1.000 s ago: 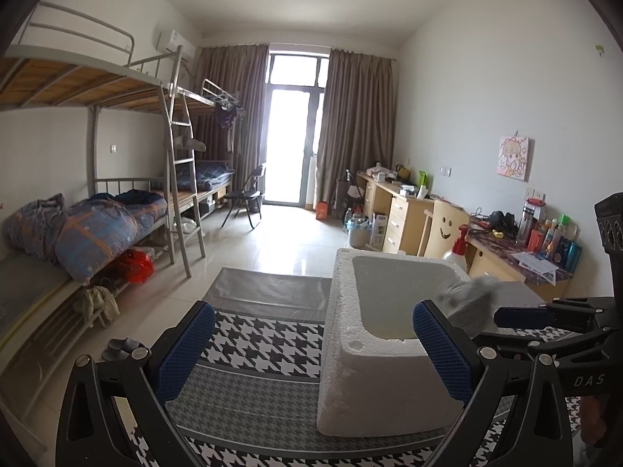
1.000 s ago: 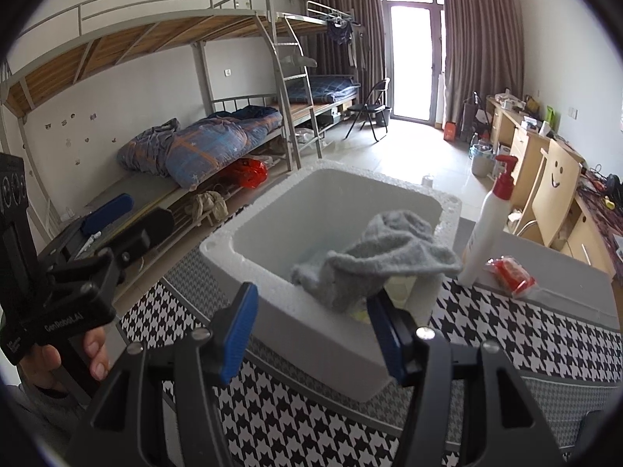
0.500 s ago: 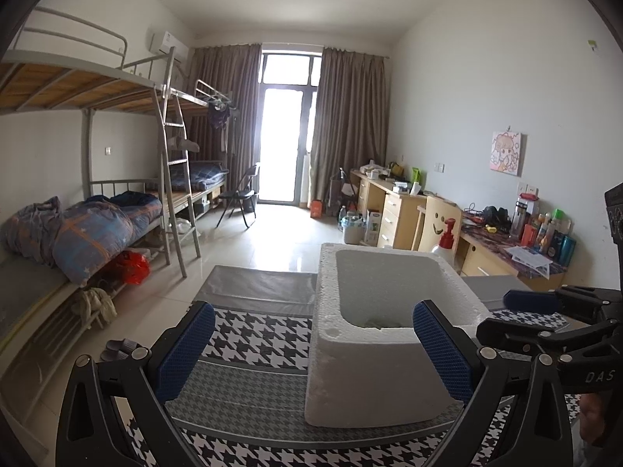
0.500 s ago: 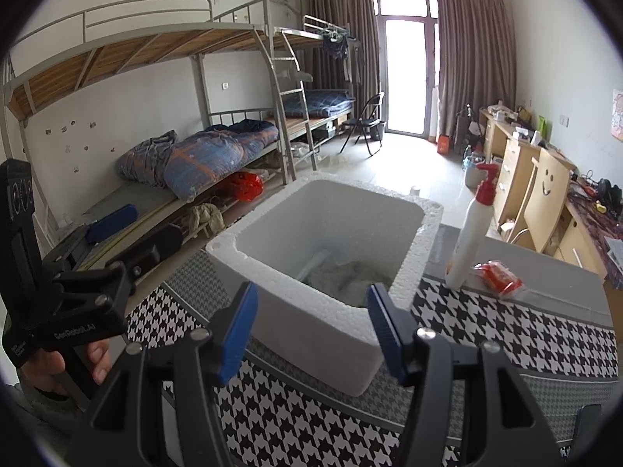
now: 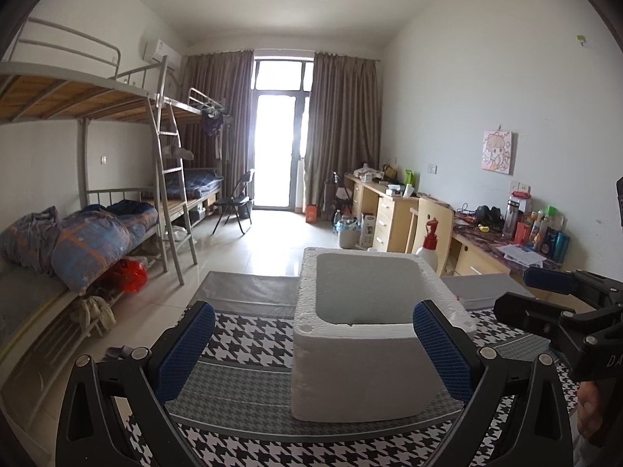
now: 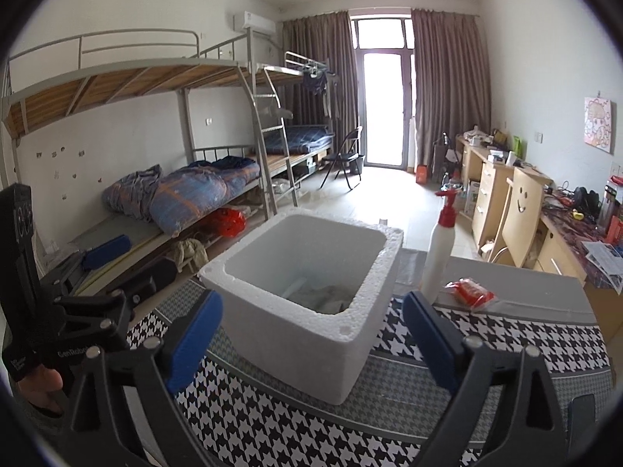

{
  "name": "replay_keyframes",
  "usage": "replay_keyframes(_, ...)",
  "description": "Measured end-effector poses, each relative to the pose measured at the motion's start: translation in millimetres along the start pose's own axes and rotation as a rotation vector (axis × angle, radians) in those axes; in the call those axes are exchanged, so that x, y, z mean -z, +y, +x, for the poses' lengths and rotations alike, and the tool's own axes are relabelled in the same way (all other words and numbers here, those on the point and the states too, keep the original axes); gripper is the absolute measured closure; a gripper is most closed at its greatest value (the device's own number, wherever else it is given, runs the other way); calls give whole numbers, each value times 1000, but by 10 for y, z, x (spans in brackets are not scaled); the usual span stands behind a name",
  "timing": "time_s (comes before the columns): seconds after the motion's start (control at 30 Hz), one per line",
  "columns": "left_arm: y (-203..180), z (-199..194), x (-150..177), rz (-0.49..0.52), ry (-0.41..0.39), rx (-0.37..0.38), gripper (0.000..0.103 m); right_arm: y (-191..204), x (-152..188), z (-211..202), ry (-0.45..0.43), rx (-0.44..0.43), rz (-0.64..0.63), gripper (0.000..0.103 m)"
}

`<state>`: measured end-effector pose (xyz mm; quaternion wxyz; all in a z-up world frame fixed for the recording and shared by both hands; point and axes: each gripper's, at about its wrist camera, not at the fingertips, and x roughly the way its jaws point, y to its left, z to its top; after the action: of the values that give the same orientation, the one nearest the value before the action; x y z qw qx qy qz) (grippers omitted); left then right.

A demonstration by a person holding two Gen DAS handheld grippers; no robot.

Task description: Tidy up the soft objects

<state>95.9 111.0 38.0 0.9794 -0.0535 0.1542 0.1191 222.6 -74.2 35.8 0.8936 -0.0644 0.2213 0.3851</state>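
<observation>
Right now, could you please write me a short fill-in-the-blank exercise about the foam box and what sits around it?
1. The grey cloth lies ____ the white foam box.
2. The white pump bottle has a ____ top.
3. The right gripper, its jaws having just been opening, holds ____ between its fingers.
4. The tablecloth under the box has a black-and-white ____ pattern.

Missing words: inside; red; nothing; houndstooth

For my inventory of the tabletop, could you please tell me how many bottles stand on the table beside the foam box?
1: a white pump bottle standing right of the foam box, near the red packet. The box could hide others.
</observation>
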Motion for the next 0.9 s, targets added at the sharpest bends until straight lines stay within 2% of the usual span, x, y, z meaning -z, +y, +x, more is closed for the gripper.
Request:
replay_keyframes(0.47,-218,-198,-12,33,-31,53,1,-63,63,-320,-79,27,12,6)
replay_keyframes(0.63,-310,-286,-6,44,-48,95,1,-100,116,-452,-105,39,37,6)
replay_keyframes(0.9,-416,-380,20,46,-53,105,1,-128,236,-636,-146,87,50,2)
